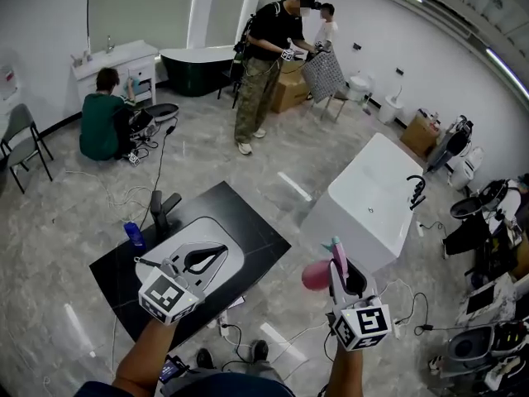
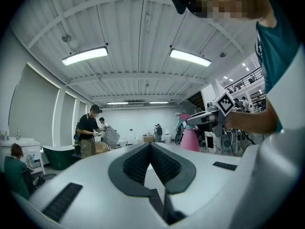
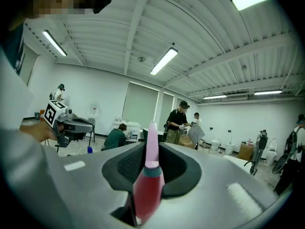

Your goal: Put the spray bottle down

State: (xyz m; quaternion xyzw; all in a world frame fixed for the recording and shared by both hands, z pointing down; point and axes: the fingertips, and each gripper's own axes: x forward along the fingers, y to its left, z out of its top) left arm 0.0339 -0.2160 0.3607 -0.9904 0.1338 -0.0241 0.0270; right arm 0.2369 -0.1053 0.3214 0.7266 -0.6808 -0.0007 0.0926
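Note:
A pink spray bottle (image 1: 316, 275) with a teal collar and pale pink nozzle is held in the air at the lower right, with my right gripper (image 1: 345, 278) shut on it. In the right gripper view the spray bottle (image 3: 148, 187) stands upright between the dark pads of the right gripper (image 3: 151, 149). My left gripper (image 1: 216, 252) hovers at the lower left over a white basin (image 1: 169, 251), its jaws closed tip to tip with nothing in them. The left gripper view shows the left gripper (image 2: 151, 146) with its tips meeting, and the spray bottle (image 2: 189, 138) off to its right.
The basin lies on a black slab (image 1: 252, 226) with a black faucet (image 1: 162, 210) and a blue bottle (image 1: 134, 235) beside it. A white bathtub (image 1: 372, 201) stands to the right. Cables trail over the floor. One person stands (image 1: 264, 64), another crouches (image 1: 103, 121) farther back.

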